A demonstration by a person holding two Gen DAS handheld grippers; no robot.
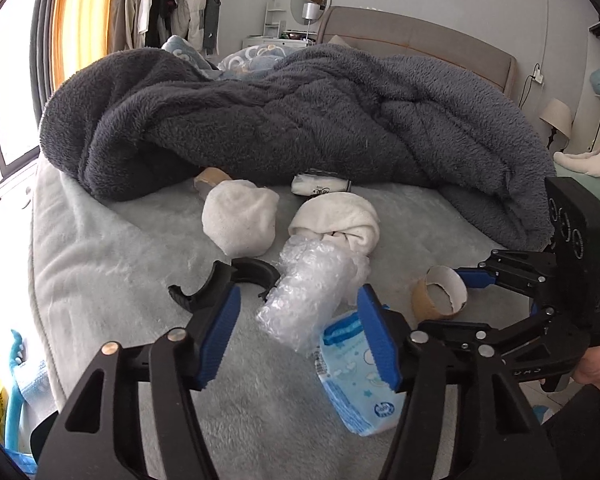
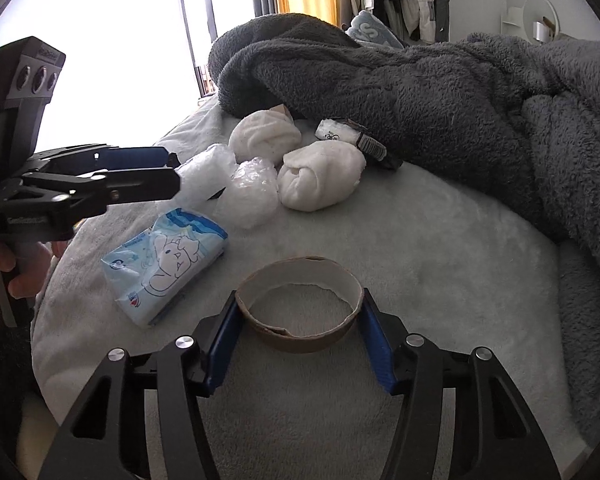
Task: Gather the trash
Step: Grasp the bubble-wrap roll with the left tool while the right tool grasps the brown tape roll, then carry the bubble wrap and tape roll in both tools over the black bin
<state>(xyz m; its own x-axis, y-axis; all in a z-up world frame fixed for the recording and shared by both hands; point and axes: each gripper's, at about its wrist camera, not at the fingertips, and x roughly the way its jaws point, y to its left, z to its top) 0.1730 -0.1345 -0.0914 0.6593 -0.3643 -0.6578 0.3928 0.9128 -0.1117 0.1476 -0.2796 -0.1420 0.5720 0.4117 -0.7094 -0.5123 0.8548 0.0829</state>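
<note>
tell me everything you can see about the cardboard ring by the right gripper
The cardboard ring is a short brown tube, paler inside, with a torn, ragged upper rim. It stands open end up on the pale fleece bed cover, which shows through its hollow middle. It sits between the blue pads of the right gripper, both pressing its sides. Nothing else touches it.

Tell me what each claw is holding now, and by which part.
The right claw grips the cardboard ring by its outer sides. The left claw holds nothing; the bubble wrap lies between its pads.
</note>
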